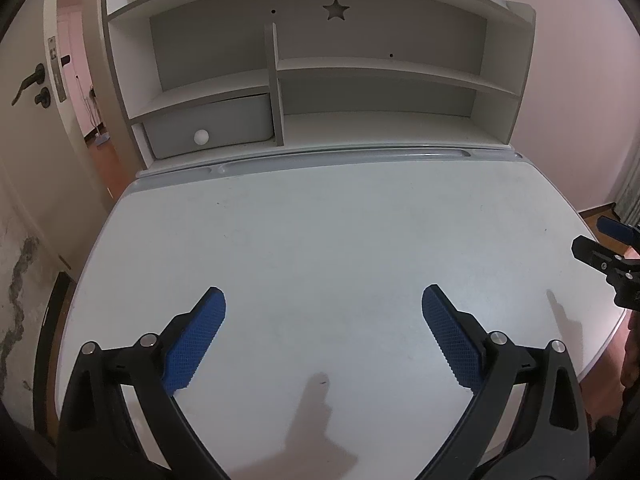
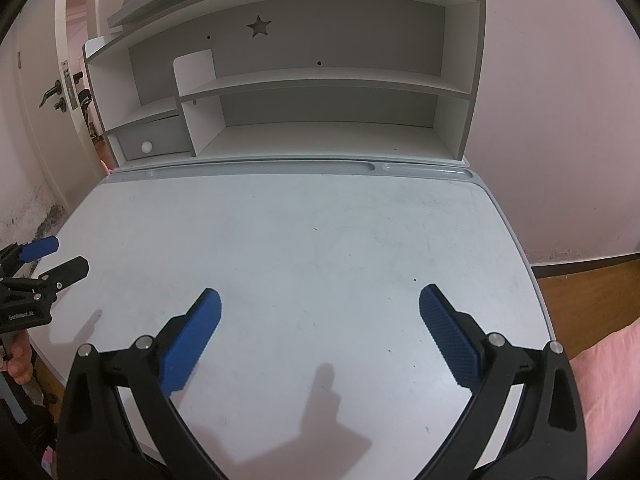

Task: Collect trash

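Looking for trash comes first, because none shows in either view: the desk [image 1: 320, 240] ahead of both sets of jaws is bare apart from faint scuffs and specks, and the shelf unit [image 1: 360, 76] beyond it holds nothing loose that I can make out. The left gripper [image 1: 324, 336] hangs over the near edge with its jaws spread wide and nothing between the blue pads [image 1: 196, 336]; the right gripper [image 2: 320, 336] is the same, wide apart and empty. Each shows at the other's outer side, well apart. Judging from this, the step is a search, or the desk is already done. Doing it well means keeping the jaws wide and sweeping the cameras slowly toward what lies outside them: the floor [image 2: 592, 280] to the right, the drawer [image 1: 208, 128] with its round knob far ahead-left, the top shelf
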Demonstrator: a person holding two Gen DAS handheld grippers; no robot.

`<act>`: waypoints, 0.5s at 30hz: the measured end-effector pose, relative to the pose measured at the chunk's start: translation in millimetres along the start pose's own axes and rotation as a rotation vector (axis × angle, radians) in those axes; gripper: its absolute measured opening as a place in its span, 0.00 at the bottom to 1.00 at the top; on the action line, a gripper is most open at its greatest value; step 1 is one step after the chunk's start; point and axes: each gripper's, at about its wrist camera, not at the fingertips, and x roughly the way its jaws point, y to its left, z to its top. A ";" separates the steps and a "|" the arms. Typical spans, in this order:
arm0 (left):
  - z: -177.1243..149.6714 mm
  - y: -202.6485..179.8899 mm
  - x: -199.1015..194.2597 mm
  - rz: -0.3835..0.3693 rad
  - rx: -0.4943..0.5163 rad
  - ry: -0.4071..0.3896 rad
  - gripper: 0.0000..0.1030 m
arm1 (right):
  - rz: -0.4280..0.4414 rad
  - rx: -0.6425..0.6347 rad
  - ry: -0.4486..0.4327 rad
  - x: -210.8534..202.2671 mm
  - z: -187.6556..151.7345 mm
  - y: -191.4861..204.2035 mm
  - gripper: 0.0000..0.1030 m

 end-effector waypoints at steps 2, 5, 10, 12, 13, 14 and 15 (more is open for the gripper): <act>0.0 0.2 0.0 0.002 0.002 -0.001 0.93 | -0.001 0.000 -0.001 -0.1 -0.1 0.0 0.93; -0.5 0.7 0.9 0.003 0.001 0.000 0.93 | 0.000 -0.001 -0.001 -0.2 -0.3 0.4 0.93; 0.4 1.1 1.9 0.003 0.002 -0.001 0.93 | 0.001 -0.006 -0.004 -1.7 -1.2 1.0 0.93; 0.1 0.5 2.1 0.003 0.003 0.000 0.93 | 0.003 -0.007 -0.004 -1.9 -1.2 0.3 0.93; -0.2 0.2 2.2 0.003 0.003 0.000 0.93 | 0.003 -0.007 -0.004 -1.9 -1.2 0.1 0.93; -0.5 -0.1 2.3 0.003 0.004 0.001 0.93 | 0.003 -0.007 -0.004 -2.1 -1.3 -0.3 0.93; -0.8 -0.7 2.3 0.004 0.005 0.003 0.93 | 0.003 -0.007 -0.005 -2.3 -1.4 -0.4 0.93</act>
